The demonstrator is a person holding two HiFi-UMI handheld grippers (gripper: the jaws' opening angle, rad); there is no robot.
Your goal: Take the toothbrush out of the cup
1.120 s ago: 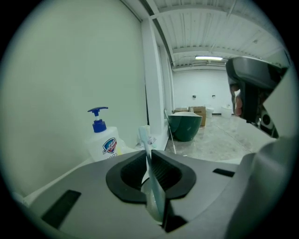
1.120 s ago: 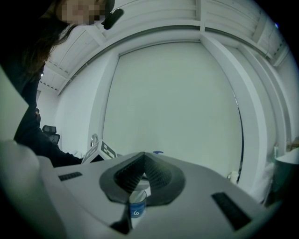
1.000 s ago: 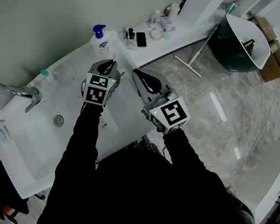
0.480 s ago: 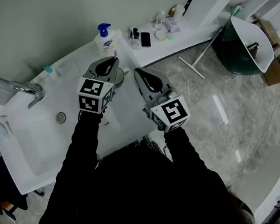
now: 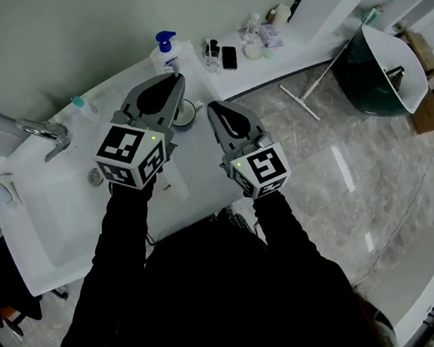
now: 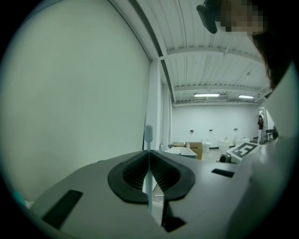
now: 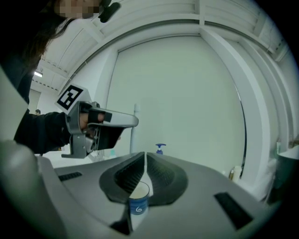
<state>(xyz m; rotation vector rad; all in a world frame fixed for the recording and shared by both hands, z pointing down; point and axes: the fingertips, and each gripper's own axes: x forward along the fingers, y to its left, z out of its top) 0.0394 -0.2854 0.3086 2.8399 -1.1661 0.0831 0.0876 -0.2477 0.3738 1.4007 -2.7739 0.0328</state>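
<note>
My left gripper [image 5: 176, 84] is shut on a white toothbrush [image 6: 148, 173], which stands upright between its pads with the head [image 6: 148, 133] above the jaws. Its jaws have just been closing with the handle between them. The gripper hangs well above the counter, over a blue and white cup [image 5: 186, 117]. In the right gripper view the left gripper [image 7: 132, 122] shows high on the left, the toothbrush [image 7: 134, 140] hanging from it clear of the cup [image 7: 138, 201]. My right gripper [image 5: 214, 112] is level beside the cup, jaws shut with nothing between them.
A soap pump bottle [image 5: 165, 55] stands at the wall behind the cup. A faucet [image 5: 47, 136] and the sink basin [image 5: 45, 223] lie to the left. A phone [image 5: 229, 58] and small bottles sit further right. A green bin [image 5: 378, 68] and a squeegee [image 5: 309, 89] are on the floor.
My left gripper has risen toward the camera with the toothbrush, lifting it out of the cup. The right gripper has stayed where it was.
</note>
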